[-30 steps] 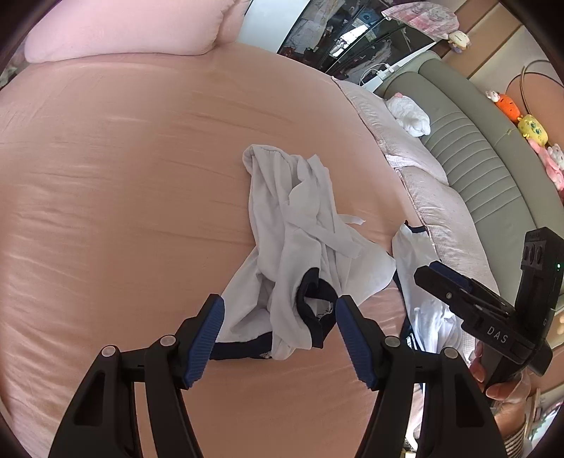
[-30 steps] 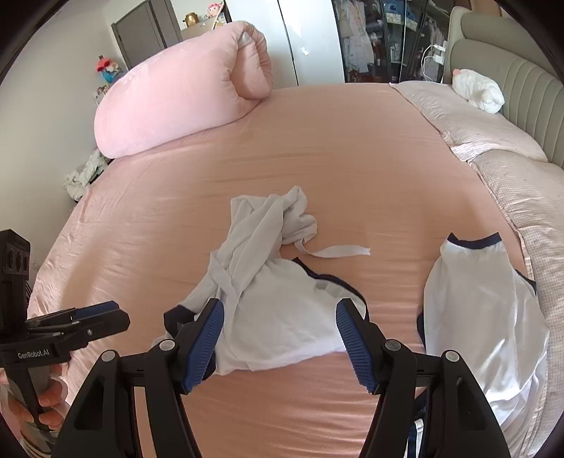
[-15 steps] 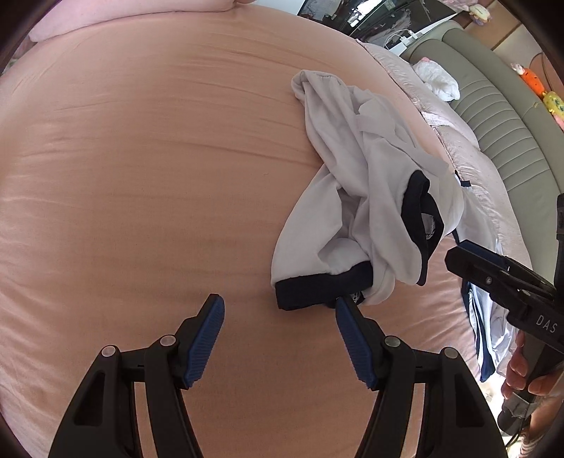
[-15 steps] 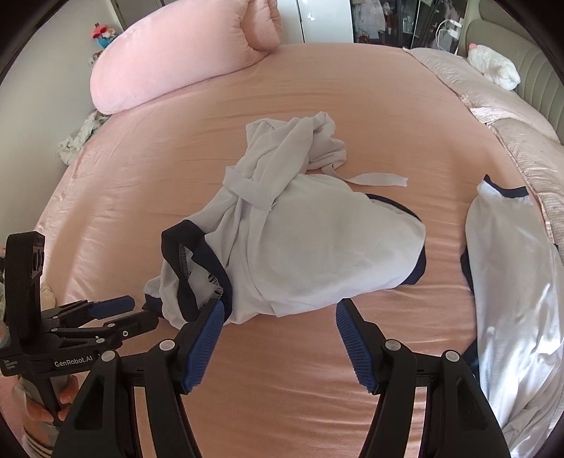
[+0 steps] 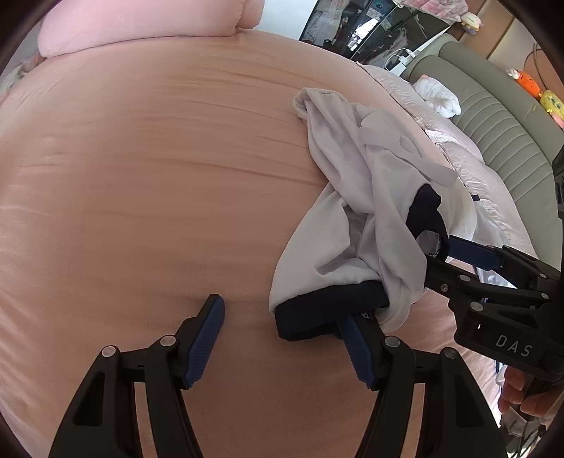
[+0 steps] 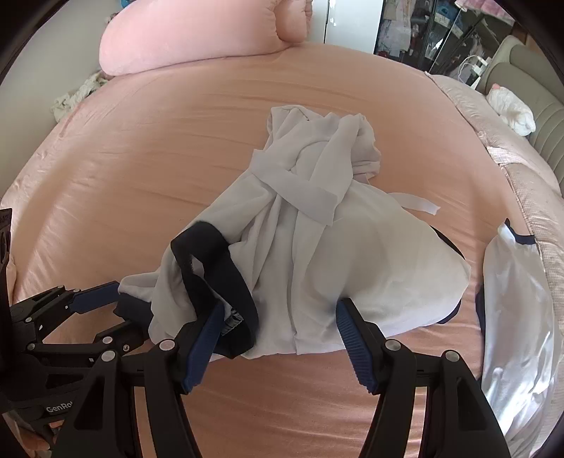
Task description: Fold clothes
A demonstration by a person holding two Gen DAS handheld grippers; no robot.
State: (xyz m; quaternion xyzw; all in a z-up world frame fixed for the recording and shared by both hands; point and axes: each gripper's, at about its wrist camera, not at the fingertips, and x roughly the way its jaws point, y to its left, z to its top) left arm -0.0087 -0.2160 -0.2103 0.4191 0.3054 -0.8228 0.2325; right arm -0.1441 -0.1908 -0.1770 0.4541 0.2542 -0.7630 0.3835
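Both claws hang spread over the pink bed (image 5: 141, 176): left gripper (image 5: 282, 329) at the near navy hem of a crumpled white garment (image 6: 317, 267), right gripper (image 6: 278, 327) straddling its collar end, pinching nothing.

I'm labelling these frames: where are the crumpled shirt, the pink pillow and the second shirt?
crumpled shirt (image 6: 352, 267): right wrist view, white body.
pink pillow (image 6: 197, 31): right wrist view, its middle.
second shirt (image 6: 514, 303): right wrist view, white front.
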